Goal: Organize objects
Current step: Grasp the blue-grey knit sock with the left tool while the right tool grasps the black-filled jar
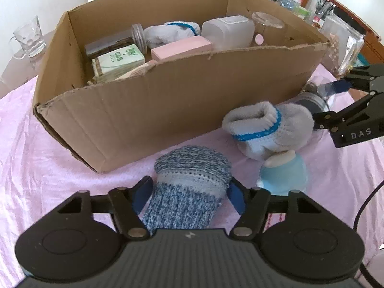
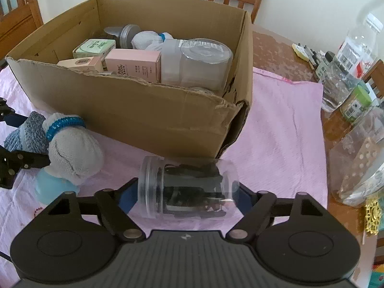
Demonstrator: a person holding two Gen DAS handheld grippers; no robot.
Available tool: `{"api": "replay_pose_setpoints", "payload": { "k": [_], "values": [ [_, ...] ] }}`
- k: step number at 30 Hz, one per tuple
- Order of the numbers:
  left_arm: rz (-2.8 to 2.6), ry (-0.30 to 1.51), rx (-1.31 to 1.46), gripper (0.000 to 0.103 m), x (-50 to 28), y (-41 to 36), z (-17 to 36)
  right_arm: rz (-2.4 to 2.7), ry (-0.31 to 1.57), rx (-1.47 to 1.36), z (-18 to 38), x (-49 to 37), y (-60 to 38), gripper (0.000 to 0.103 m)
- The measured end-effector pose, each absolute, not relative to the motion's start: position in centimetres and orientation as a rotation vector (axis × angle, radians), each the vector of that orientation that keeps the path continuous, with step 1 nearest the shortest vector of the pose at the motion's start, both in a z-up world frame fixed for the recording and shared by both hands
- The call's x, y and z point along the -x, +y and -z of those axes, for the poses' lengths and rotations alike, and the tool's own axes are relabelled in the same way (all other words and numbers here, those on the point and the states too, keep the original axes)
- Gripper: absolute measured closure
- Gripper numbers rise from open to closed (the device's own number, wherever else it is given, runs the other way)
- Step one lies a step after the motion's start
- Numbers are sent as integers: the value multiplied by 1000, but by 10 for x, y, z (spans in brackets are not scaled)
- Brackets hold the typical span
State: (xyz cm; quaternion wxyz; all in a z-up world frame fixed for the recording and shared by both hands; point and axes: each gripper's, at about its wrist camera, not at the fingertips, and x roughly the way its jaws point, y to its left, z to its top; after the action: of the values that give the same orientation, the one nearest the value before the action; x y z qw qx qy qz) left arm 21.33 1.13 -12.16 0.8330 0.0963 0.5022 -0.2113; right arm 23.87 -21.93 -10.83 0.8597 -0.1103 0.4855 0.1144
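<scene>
A: Nearest us, our left gripper (image 1: 189,192) is lying low over the pink cloth (image 1: 48,158), fingers pointing at the box (image 1: 168,96). Its blue pads are sitting on both sides of the blue sock (image 1: 189,184), so we are calling it clamped on that sock.

B: And our right gripper (image 2: 184,195) is also low and level. The clear jar (image 2: 187,189) is lying on its side between the pads, lid to the left. We are reading that as a grip on the jar, though the pads are partly blurred behind the plastic.

A: Just beyond the sock, the grey sock (image 1: 266,127) with its blue band is resting against a pale blue bottle (image 1: 283,170). Our view is cutting that bottle's base behind the gripper.

B: Only our right view is showing the cloth's far edge and the bare table (image 2: 271,50) with bottles. Those are too blurred to name.

A: Only ours is showing the glass mug (image 1: 28,38), left of the box. Inside the box we are both seeing a pink carton (image 1: 182,48), a green packet (image 1: 117,60) and another grey sock (image 1: 170,33).
</scene>
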Motion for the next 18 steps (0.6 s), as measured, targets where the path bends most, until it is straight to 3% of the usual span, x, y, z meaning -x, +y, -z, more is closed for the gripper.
{"api": "replay_pose_setpoints", "payload": {
  "k": [18],
  "values": [
    [525,1056,-252,45,-204,15,86,-343,1011,306,72,-222,-218,24]
  ]
}}
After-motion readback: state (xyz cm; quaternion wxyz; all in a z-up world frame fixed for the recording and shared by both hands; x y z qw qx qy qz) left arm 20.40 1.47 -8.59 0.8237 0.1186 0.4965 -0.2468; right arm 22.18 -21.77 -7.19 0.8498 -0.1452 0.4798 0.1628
